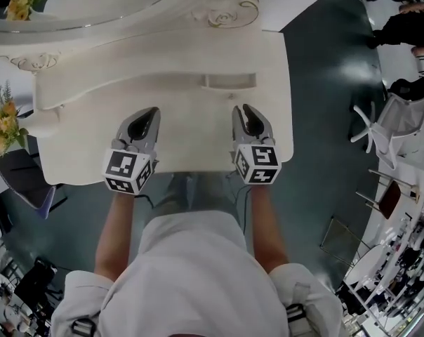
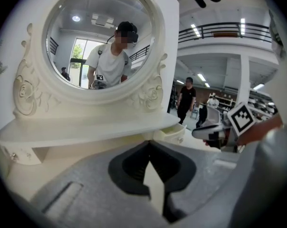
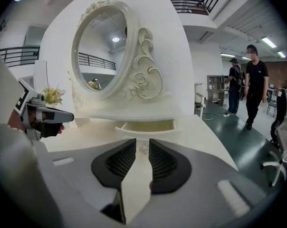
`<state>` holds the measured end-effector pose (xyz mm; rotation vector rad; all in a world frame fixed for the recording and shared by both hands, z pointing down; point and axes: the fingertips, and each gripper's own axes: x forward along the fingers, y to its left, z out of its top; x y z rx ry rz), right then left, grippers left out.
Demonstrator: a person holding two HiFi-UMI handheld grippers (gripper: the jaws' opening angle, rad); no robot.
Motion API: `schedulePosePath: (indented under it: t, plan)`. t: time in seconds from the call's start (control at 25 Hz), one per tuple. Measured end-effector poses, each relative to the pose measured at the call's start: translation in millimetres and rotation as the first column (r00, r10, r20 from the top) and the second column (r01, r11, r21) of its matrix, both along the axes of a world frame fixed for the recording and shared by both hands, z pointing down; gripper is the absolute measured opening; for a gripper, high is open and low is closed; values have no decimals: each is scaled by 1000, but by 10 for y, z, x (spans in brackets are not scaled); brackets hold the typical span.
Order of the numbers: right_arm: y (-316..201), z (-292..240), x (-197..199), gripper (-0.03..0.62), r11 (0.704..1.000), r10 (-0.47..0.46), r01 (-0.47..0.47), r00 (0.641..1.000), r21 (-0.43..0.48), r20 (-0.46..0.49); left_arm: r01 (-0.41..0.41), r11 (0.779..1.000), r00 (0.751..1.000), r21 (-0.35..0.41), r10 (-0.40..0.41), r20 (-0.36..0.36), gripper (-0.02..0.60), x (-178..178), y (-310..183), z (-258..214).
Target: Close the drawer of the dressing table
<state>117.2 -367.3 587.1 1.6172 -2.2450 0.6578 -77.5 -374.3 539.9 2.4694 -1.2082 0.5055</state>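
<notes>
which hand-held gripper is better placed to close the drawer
Right. The right hand-held gripper faces the open drawer head-on, its knob seen between the parted jaws; from the left hand-held gripper it sits off to the side.

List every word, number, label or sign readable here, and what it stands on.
No readable words or numbers in any view.
Left cube on the left hand-held gripper: square patterns only, no letters.
Right cube on the right hand-held gripper: likewise.
Dark mark on the shirt reflected in the mirror: too small to read.
</notes>
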Motion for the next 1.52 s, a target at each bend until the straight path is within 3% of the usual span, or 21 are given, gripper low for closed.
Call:
schedulePosePath:
  t: [1.0, 1.52]
  plan:
    - [-362, 620, -138, 89, 995, -26, 28, 999, -91, 19, -28, 997, 999, -67, 29, 28, 0, 164, -45, 425]
    - [-472, 624, -83, 87, 996, -13, 14, 1000, -92, 6, -24, 997, 999, -69, 27, 35, 0, 168, -52, 433]
